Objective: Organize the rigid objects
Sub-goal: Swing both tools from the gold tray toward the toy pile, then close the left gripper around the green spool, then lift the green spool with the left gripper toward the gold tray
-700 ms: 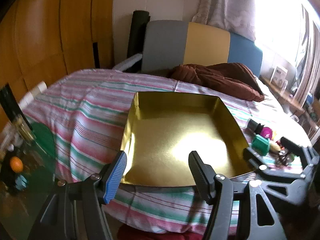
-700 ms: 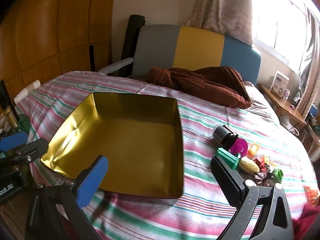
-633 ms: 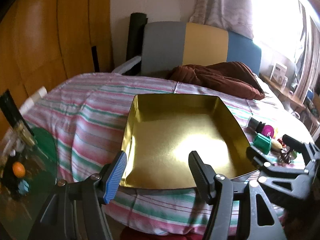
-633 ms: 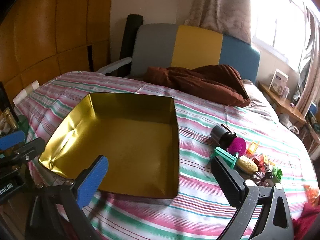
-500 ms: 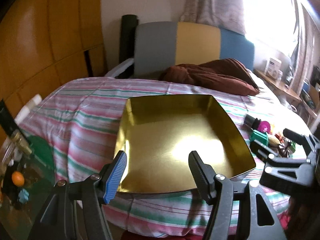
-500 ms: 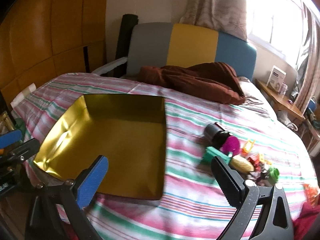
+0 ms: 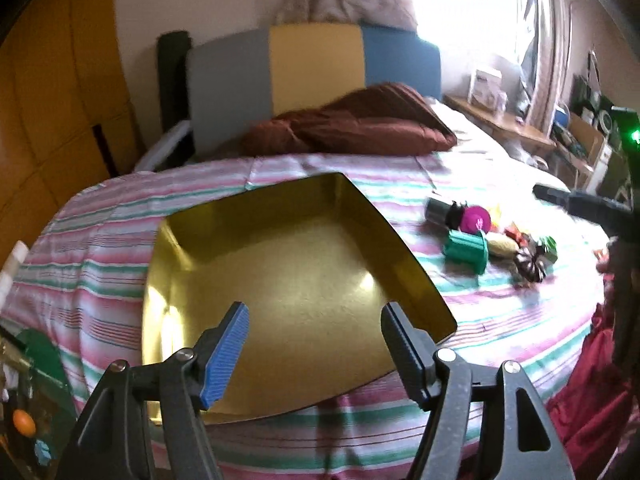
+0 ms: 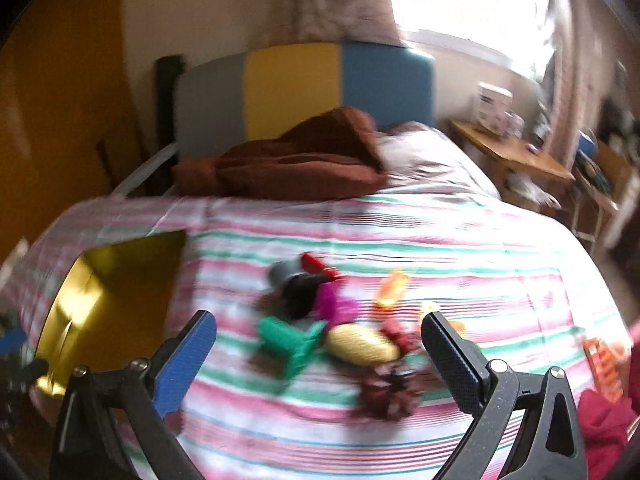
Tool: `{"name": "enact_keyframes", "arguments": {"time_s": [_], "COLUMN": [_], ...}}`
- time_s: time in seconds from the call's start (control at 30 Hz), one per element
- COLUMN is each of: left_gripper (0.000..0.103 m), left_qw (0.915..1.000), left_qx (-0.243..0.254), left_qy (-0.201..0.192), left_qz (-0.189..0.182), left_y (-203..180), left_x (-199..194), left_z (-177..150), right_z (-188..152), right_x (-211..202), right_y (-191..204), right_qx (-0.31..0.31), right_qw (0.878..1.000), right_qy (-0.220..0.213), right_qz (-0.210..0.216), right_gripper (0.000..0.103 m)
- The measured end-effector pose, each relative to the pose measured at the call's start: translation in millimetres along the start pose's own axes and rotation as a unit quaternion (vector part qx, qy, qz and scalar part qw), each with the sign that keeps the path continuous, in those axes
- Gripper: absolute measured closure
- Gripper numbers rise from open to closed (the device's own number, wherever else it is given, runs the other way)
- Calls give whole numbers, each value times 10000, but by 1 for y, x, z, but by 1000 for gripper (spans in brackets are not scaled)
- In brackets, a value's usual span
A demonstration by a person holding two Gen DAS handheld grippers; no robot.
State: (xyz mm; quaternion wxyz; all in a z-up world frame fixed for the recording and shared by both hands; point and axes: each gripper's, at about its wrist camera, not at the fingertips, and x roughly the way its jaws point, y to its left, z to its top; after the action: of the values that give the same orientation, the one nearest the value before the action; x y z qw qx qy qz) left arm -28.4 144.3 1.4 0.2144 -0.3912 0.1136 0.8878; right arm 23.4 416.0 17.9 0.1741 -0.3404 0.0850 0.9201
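A shallow gold tray [image 7: 188, 264] lies empty on the striped bed, and my left gripper [image 7: 314, 320] hovers open over its near edge with nothing between the fingers. The tray [image 8: 72, 332] also shows at the left of the blurred right wrist view. To the tray's right sits a cluster of small toys: a green spool [image 7: 466, 250], a magenta cap [image 7: 476, 219], a dark cylinder [image 7: 438, 210], a yellow corn piece [image 7: 502, 245] and a dark brown star-shaped piece [image 7: 530, 265]. My right gripper [image 8: 320, 330] stands wide open just short of the green spool [image 8: 290, 340] and the corn piece [image 8: 360, 345], touching nothing.
A brown blanket [image 7: 352, 128] lies bunched at the head of the bed below the grey, yellow and blue headboard [image 7: 312, 68]. A wooden side table [image 8: 516, 156] stands to the right. An orange item [image 8: 602, 360] lies near the bed's right edge. Red cloth [image 7: 592, 368] hangs at the lower right.
Both grippers have swung to the right. The right one left the tray and now faces the toy cluster; the tray has slid to the left of its view. Both stayed open.
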Motion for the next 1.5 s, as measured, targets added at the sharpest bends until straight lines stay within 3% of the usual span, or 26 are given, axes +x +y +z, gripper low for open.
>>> {"name": "enact_keyframes", "arguments": {"time_s": [0.13, 0.27, 0.43, 0.77, 0.93, 1.1, 1.17, 1.2, 1.3, 1.33, 1.4, 1.5], "left_gripper": [34, 34, 34, 34, 21, 18, 26, 41, 43, 43, 43, 43], "left_qw": [9979, 9890, 9759, 9659, 9616, 9606, 9588, 9599, 9592, 9612, 9668, 9724], "left_qx": [-97, -183, 107, 926, 1213, 1258, 1215, 1169, 907, 884, 823, 707], "left_qy": [414, 779, 1052, 1546, 1804, 1898, 2004, 2037, 1954, 1842, 1590, 1233], "left_qz": [-484, -1240, -1907, -1859, -1674, -1595, -1607, -1529, -1829, -1852, -1822, -1849], "left_y": [-7, -22, -57, -147, -176, -190, -191, -189, -176, -173, -164, -150], "left_x": [16, 30, 47, 117, 155, 182, 193, 196, 189, 182, 165, 138], "left_z": [8, 23, 43, 75, 79, 84, 82, 80, 78, 77, 76, 75], "right_z": [1, -12, -20, -18, -17, -16, -16, -16, -16, -16, -15, -16], "right_x": [18, 32, 29, 23, 22, 19, 20, 20, 21, 22, 23, 33], "right_y": [-51, -96, -127, -135, -132, -134, -136, -136, -136, -135, -129, -116], "right_qx": [416, 1088, 1896, 2120, 2038, 2082, 2130, 2151, 2170, 2133, 1972, 1661], "right_qw": [9986, 9935, 9814, 9772, 9790, 9781, 9770, 9766, 9761, 9768, 9799, 9851], "right_qy": [162, 232, 186, 69, 13, -42, -34, -28, 14, 20, 45, 336], "right_qz": [-269, -249, -245, -69, 0, 31, 43, 53, 153, 189, 286, 294], "right_gripper": [0, 0, 0, 0, 0, 0, 0, 0, 1, 2, 26, 44]}}
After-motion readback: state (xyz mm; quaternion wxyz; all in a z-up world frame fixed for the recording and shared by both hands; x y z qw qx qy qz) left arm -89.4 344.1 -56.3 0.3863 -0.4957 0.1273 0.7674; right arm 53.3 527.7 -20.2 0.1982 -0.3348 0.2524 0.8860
